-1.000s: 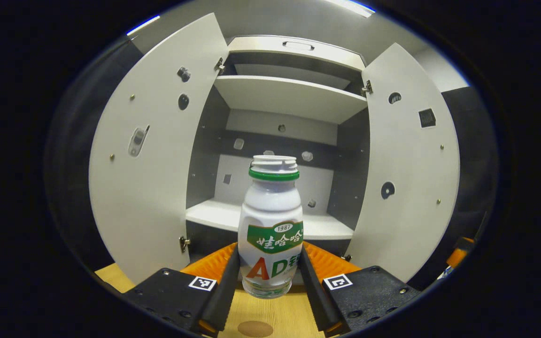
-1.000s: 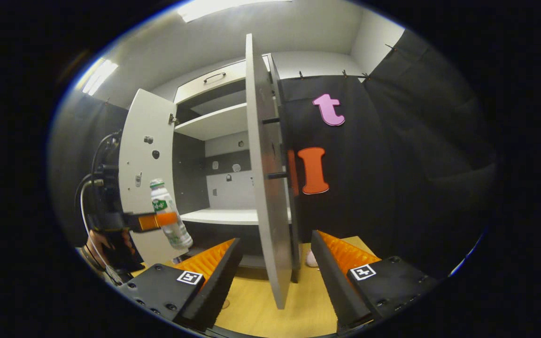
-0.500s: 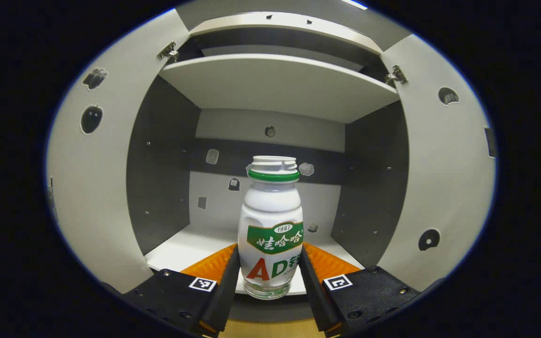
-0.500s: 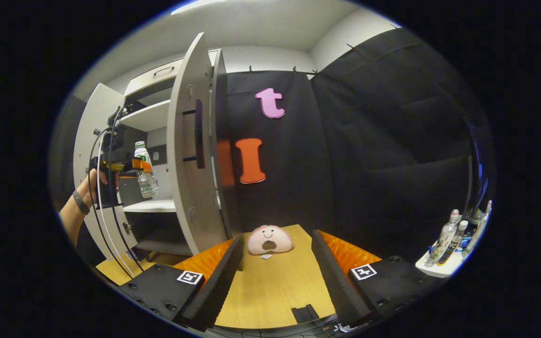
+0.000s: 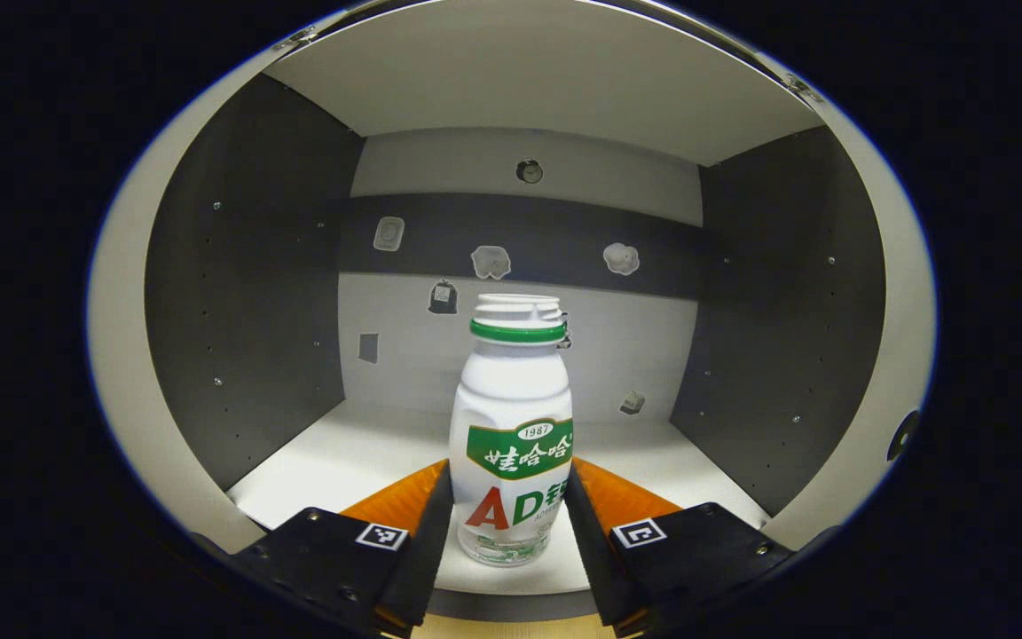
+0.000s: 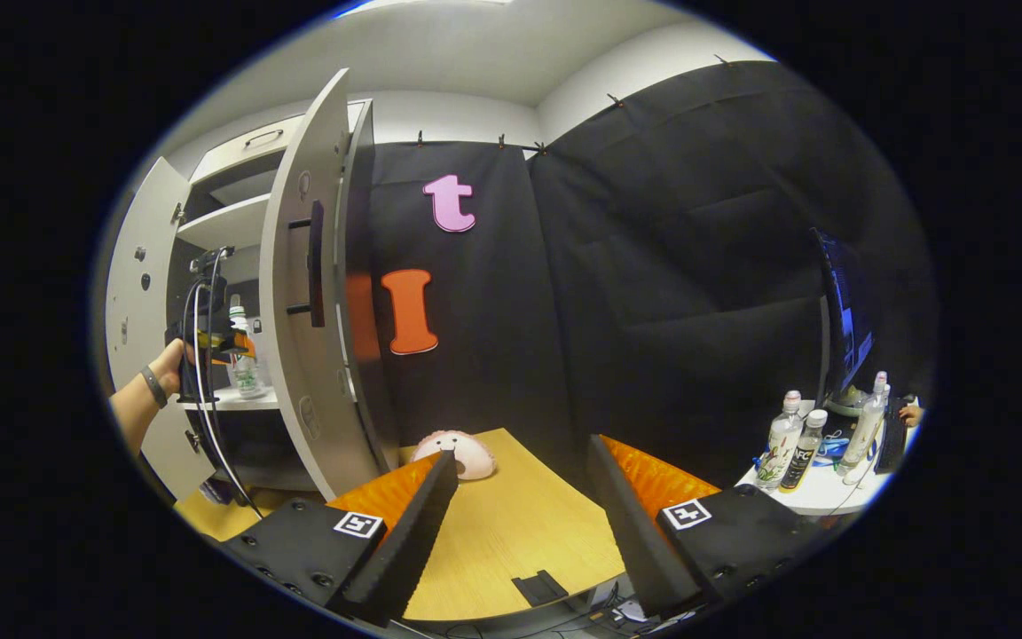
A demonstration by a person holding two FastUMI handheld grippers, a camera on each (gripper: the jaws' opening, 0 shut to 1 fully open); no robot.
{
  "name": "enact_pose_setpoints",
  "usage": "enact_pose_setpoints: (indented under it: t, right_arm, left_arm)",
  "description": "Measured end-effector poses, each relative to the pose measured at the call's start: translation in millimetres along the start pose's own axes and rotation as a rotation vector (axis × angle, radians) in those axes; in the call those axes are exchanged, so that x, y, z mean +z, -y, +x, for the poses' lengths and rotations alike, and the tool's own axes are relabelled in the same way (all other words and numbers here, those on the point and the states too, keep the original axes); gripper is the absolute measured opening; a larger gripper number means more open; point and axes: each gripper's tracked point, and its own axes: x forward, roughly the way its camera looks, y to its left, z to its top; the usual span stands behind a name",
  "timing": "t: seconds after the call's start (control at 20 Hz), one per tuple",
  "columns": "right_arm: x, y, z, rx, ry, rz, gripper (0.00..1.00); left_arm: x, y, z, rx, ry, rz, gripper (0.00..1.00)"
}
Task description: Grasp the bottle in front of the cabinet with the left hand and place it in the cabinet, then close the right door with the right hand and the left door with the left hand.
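Left gripper view is showing the left gripper (image 5: 509, 541) squeezing the bottle (image 5: 513, 435) between both fingers, low on its sides, and the bottle is standing straight up. A second ago the bottle was hanging over the wooden table in front of the cabinet (image 5: 236, 293), with both doors wide at the sides. Now the dark inside walls are wrapping all around it, and the white shelf (image 5: 342, 461) is lying under it, near the shelf's front edge. I cannot tell if the bottom is touching the shelf yet or floating just above it. So the bottle is going into the cabinet, and I think the next job is to set it down and let go. Right gripper view is showing the right gripper (image 6: 520, 524) with its fingers spread apart, holding nothing, over the table (image 6: 511, 541). This view has been turning away to the right, so the right door (image 6: 298, 293) is now sitting far to the left, seen edge-on and wide open. The left door (image 6: 134, 293) is open too. A hand (image 6: 169, 364) is holding the other gripper by the shelf. Both doors are waiting to be closed.
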Motion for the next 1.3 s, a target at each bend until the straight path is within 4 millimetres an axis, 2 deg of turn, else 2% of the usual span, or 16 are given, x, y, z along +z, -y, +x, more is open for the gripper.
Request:
enact_pose_setpoints:
  t: [0.25, 0.3, 0.35, 0.4, 0.5, 0.6, 0.7, 1.0, 1.15, 1.3]
  right_arm:
    - [-1, -12, -3, 0.025, -0.002, -0.001, 0.98]
    - [-2, -14, -3, 0.03, -0.002, -0.001, 0.98]
    - [-2, -16, -2, 0.037, -0.003, 0.002, 0.98]
    - [-2, -17, -1, 0.046, -0.005, 0.005, 0.98]
    - [-1, -20, 2, 0.066, -0.01, 0.006, 0.98]
    - [0, -25, 6, 0.09, -0.01, -0.001, 0.98]
    - [1, -29, 10, 0.124, -0.014, -0.003, 0.98]
    - [9, -62, 23, 0.316, -0.026, 0.008, 0.98]
    - [11, -78, 26, 0.411, -0.031, 0.004, 0.98]
    - [15, -92, 24, 0.506, -0.039, 0.016, 0.98]
  left_arm:
    - [-1, 1, 2, -0.003, 0.011, 0.019, 0.74]
    - [0, -1, 4, -0.011, 0.023, 0.028, 0.8]
    - [2, 0, 1, -0.017, 0.04, 0.032, 0.84]
    - [10, 3, -7, -0.02, 0.062, 0.034, 0.94]
    - [25, 3, -24, -0.023, 0.118, 0.018, 0.95]
    - [37, 1, -44, -0.021, 0.17, -0.005, 0.95]
    - [48, 3, -73, -0.031, 0.216, -0.035, 0.95]
    - [62, -11, -164, 0.008, 0.319, -0.013, 0.95]
    - [52, -14, -206, 0.04, 0.349, -0.029, 0.95]
    - [26, -17, -247, 0.079, 0.355, -0.035, 0.95]
